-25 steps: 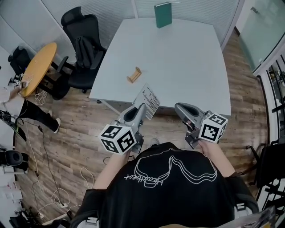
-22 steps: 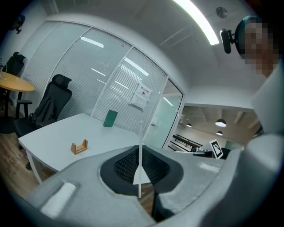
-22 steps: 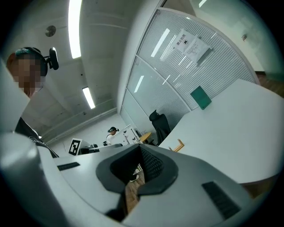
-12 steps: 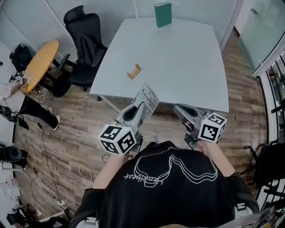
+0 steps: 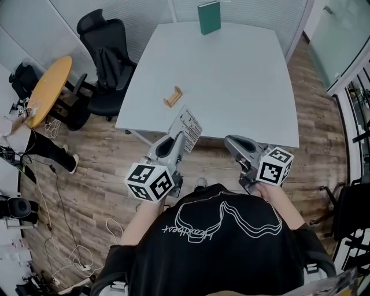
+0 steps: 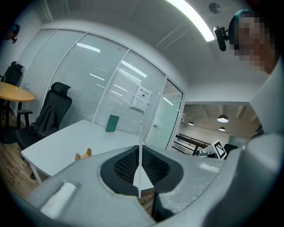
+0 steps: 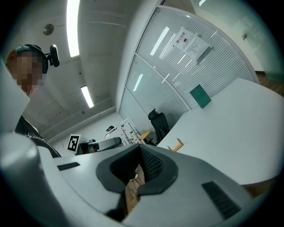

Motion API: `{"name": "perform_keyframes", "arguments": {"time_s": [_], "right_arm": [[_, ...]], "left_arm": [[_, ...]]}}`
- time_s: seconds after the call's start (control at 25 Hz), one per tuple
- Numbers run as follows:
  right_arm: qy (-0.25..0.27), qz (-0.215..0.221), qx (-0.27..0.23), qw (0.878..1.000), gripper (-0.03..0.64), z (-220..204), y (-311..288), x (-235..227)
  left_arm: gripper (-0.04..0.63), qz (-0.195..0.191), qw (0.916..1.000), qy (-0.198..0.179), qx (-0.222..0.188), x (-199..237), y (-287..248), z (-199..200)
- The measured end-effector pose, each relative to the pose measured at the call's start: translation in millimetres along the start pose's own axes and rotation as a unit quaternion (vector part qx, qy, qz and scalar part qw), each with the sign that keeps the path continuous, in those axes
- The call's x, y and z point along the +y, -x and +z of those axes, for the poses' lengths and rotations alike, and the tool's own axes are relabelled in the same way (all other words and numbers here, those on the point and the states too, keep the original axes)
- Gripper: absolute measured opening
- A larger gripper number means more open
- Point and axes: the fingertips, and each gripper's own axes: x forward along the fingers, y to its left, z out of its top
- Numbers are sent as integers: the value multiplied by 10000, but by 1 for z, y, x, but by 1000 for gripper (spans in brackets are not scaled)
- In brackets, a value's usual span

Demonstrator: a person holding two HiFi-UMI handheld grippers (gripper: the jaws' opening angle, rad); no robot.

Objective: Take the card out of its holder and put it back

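Nudged slightly up-frame: white printed card [image 5: 186, 125], clenched edge-on in our left gripper [image 5: 180, 137]; right gripper [image 5: 232, 142] closed, empty. Risk: card tilts in our grip, misses small wooden slotted holder [image 5: 173, 96] mid-left.

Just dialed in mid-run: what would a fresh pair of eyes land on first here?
The white printed card stands out first, clamped edge-on in the left gripper by the near edge of the table. Beyond it the small wooden holder sits empty on the pale tabletop. A green book stands upright at the far edge.
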Motion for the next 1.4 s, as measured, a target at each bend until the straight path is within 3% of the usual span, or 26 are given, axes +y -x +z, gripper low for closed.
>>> {"name": "perform_keyframes", "arguments": {"time_s": [0.56, 0.76, 1.4], "right_arm": [[-202, -461, -192, 9985, 9, 16, -54, -44], [-319, -657, -180, 9972, 9, 16, -83, -58], [-449, -1001, -161, 9938, 9, 19, -120, -102]], "left_arm": [[26, -77, 9983, -576, -10, 84, -53, 35], [26, -110, 9986, -513, 99, 136, -77, 43], [25, -396, 9931, -1107, 41, 227, -143, 31]]}}
